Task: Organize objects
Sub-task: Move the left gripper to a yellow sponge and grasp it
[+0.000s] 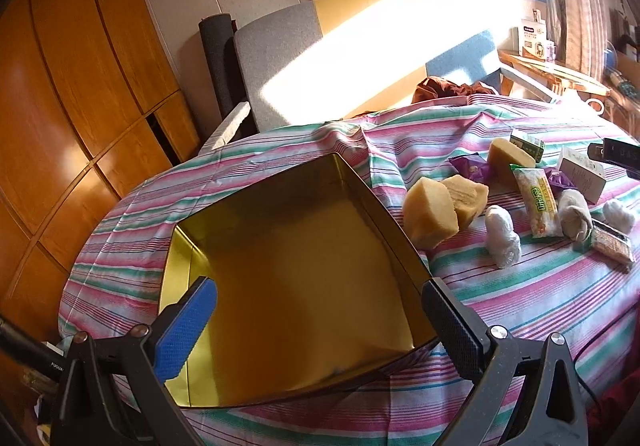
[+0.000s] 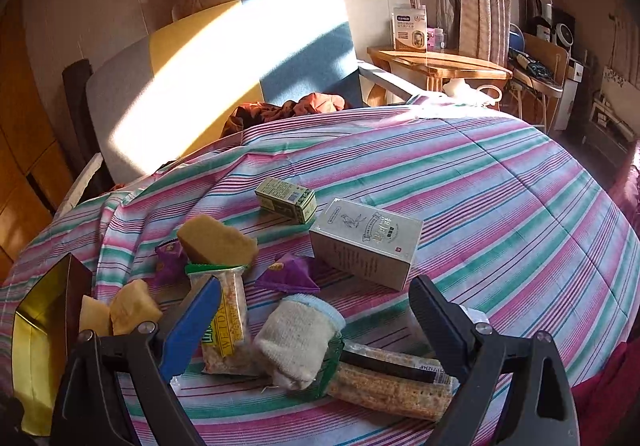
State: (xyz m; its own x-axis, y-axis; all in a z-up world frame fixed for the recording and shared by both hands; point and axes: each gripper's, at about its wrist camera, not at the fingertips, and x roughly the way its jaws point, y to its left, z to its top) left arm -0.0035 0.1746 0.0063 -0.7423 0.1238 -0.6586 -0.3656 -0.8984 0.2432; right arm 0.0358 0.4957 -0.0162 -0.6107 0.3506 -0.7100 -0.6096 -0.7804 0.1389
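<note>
A square gold tin (image 1: 192,266), empty, sits on the striped cloth; its corner also shows in the right wrist view (image 2: 36,342). My left gripper (image 1: 320,298) is open and empty, hovering over the tin. To the tin's right lie yellow sponges (image 1: 430,212), a wrapped snack bar (image 1: 538,202), rolled socks (image 1: 502,240) and small boxes. My right gripper (image 2: 316,300) is open and empty above a rolled sock (image 2: 296,342), with a snack bar (image 2: 226,326) and a cracker pack (image 2: 392,386) beside it.
A grey box (image 2: 366,242), a green box (image 2: 286,200), purple sachets (image 2: 290,274) and a sponge (image 2: 218,240) lie further back. A sofa (image 2: 224,74) stands behind the table, a wooden wardrobe (image 1: 72,94) at left, a side table (image 2: 436,64) at right.
</note>
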